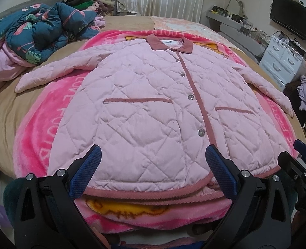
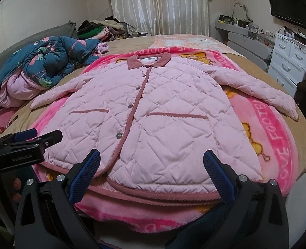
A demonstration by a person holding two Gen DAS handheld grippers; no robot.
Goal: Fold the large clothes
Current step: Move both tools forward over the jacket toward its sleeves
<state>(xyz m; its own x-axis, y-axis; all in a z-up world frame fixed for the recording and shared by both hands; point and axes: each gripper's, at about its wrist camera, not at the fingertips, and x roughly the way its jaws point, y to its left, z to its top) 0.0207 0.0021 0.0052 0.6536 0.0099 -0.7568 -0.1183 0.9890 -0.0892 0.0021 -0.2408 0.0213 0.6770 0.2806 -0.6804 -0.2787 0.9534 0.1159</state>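
Note:
A pale pink quilted jacket (image 1: 144,103) with a dusty-rose collar, placket and hem lies flat, front up and buttoned, on a bright pink blanket (image 1: 41,128). Both sleeves are spread out to the sides. My left gripper (image 1: 153,166) is open and empty, hovering just over the hem on the jacket's left half. My right gripper (image 2: 151,168) is open and empty over the hem of the jacket (image 2: 159,112) on its right half. The right gripper also shows at the right edge of the left wrist view (image 1: 298,157).
The blanket covers a wide bed (image 1: 5,112) with a tan sheet. A bunched teal flamingo duvet (image 1: 36,33) and a clothes pile (image 2: 99,29) lie at the back left. White drawers (image 2: 289,62), a shelf and a wall TV (image 2: 289,6) stand to the right. Curtains hang behind.

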